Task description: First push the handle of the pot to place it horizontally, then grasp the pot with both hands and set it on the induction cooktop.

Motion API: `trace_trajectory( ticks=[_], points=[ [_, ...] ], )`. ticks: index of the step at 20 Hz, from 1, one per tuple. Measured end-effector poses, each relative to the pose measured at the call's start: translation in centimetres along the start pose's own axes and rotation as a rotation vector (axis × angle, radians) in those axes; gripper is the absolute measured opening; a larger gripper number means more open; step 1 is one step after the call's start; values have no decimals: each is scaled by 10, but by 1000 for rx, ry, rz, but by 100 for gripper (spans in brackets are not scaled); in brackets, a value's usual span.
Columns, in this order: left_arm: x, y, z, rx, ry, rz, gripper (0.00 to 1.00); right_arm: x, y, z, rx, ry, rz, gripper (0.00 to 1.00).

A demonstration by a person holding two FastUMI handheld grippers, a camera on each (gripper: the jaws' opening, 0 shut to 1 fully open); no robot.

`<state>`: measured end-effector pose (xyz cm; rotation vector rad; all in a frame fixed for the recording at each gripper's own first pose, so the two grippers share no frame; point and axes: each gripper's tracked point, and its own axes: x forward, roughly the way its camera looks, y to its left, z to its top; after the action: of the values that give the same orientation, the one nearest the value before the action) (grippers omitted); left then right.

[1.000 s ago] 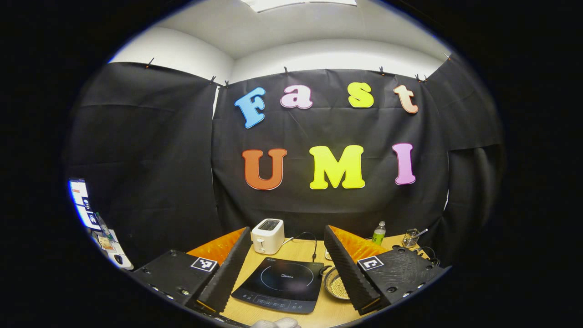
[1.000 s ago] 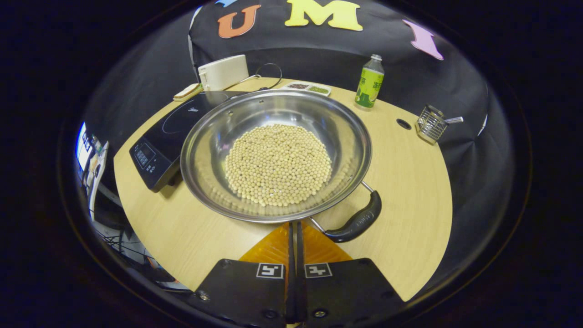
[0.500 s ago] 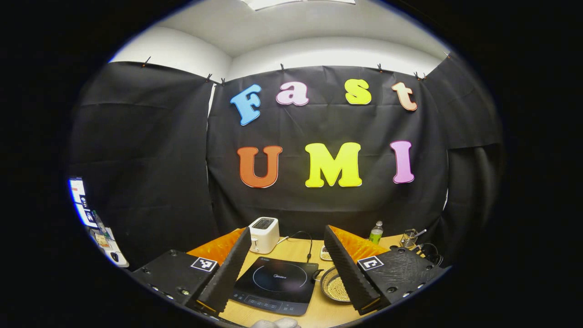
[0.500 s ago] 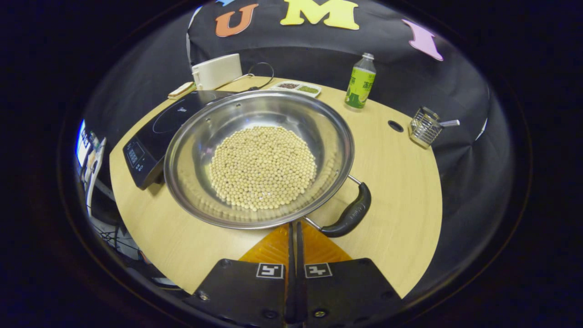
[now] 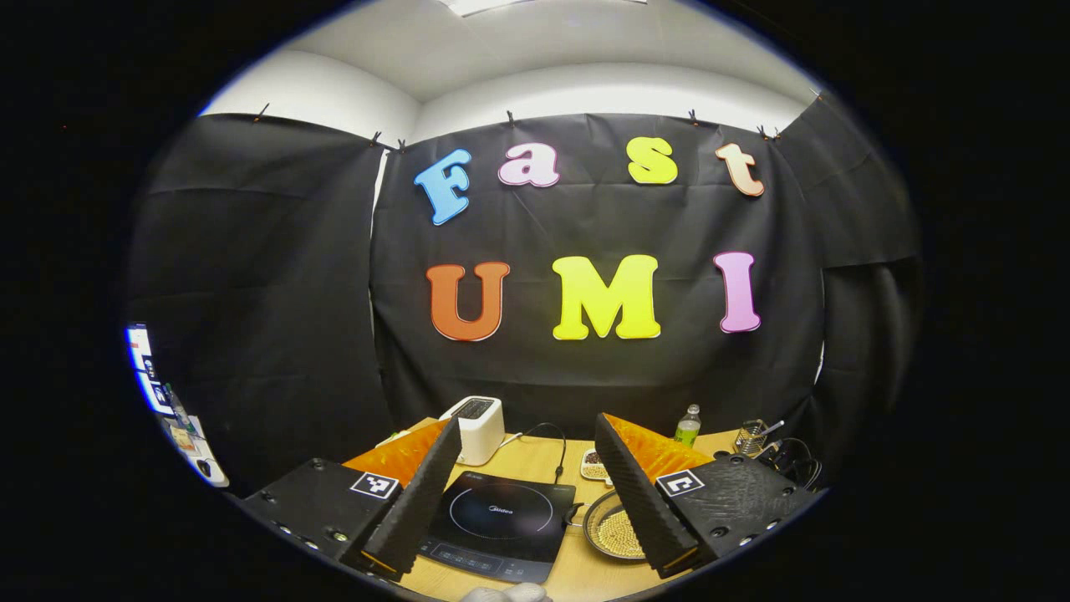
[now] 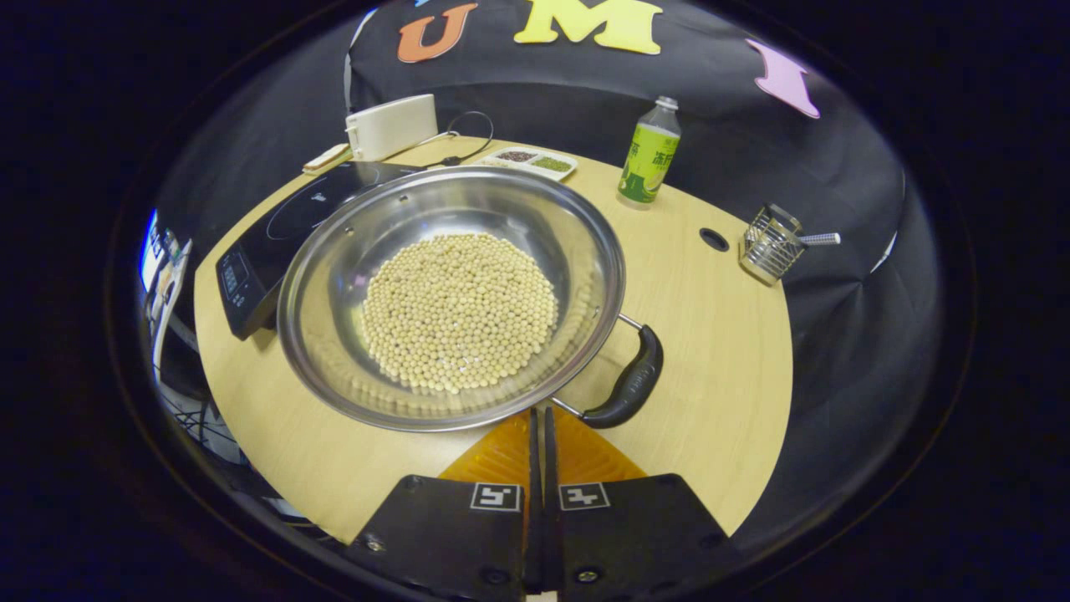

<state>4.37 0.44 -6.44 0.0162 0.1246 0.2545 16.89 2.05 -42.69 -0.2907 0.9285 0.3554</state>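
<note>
Right gripper (image 6: pixel 539 418): fingers pressed together, nothing held, tips just short of pot (image 6: pixel 451 293) rim, beside black handle (image 6: pixel 627 389). Left gripper (image 5: pixel 527 481): fingers spread wide, empty, raised above table. Pot: on table (image 6: pixel 710 334), filled with beans, touching right edge of induction cooktop (image 6: pixel 276 230).

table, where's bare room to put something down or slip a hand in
Free: the table right of the pot, between its handle, the bottle and the wire basket; also the near-left edge. Crowded: the far left, where cooktop, toaster and seed tray cluster.
</note>
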Motion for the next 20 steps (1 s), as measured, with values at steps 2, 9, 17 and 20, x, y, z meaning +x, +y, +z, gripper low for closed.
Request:
trace_trajectory(
  ticks=[2, 9, 17, 20],
  points=[
    [5, -4, -5, -1, 11, 0, 96, 3, -9, 3, -8, -1, -6, 4],
    [15, -15, -13, 6, 37, -3, 96, 11, -29, 12, -30, -17, -23, 4],
    [16, -18, -17, 14, 45, -68, 96, -18, -36, 7, 44, -70, -93, 1],
    [16, -15, -23, 10, 57, -111, 96, -42, -27, 6, 79, -114, -102, 6]
  ],
)
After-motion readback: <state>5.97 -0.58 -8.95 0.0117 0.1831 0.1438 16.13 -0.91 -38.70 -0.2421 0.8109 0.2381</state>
